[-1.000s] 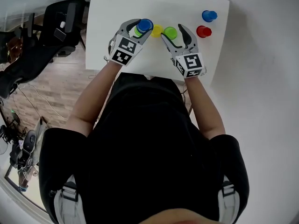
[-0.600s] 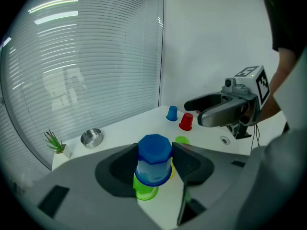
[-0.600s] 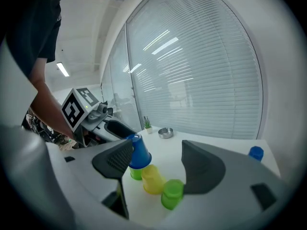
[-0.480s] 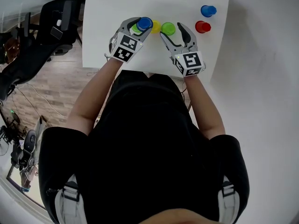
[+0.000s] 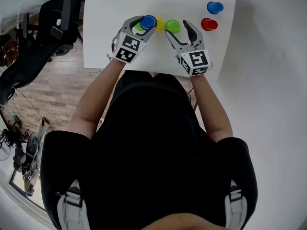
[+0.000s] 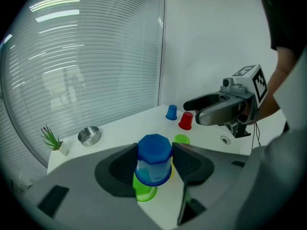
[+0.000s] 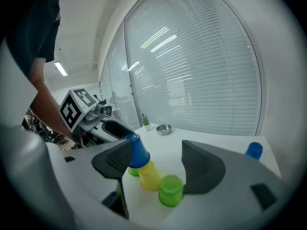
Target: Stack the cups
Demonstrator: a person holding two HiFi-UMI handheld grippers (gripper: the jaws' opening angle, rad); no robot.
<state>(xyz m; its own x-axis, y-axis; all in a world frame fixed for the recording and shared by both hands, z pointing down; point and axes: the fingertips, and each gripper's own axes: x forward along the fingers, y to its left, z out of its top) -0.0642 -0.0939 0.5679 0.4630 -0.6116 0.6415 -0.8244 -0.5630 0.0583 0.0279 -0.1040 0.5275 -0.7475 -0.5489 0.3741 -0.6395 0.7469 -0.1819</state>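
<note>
Near end: left gripper [image 5: 145,26] is clamped on the held blue cup [image 6: 154,158], pads on its two flanks, cup mouth-down. It's pitched down over the left green cup [image 6: 143,191], which stands inverted on the white table [image 5: 120,4]. Blue rim overlaps the green one's top. I can't tell whether it's seated or just above. My read: it's gripped by the sides so the open mouth stays free to slide over the cup below.

Right gripper [image 5: 176,28] has its fingers spread wide and holds nothing. The right green cup [image 7: 170,189] sits inverted between the tips, pads clear of it on both sides. Looks like a pre-grasp, lined up to take that cup next.

The yellow cup [image 7: 149,175] is between the two green ones, also inverted. It's tight against the blue/green pair, and from the right gripper view the blue rim seems to lean at it. Risk: lowering the blue cup off-axis nudges the yellow.

Further out, the red cup [image 5: 208,24] and the far blue cup [image 5: 214,6] are near each other by the right edge, well apart from the cluster. Neither is stacked yet.

Far edge: a steel bowl [image 6: 89,135] and a small potted plant [image 6: 52,139]. Not part of the job and out of the way.

Progress call: early, at most one pair going together.
</note>
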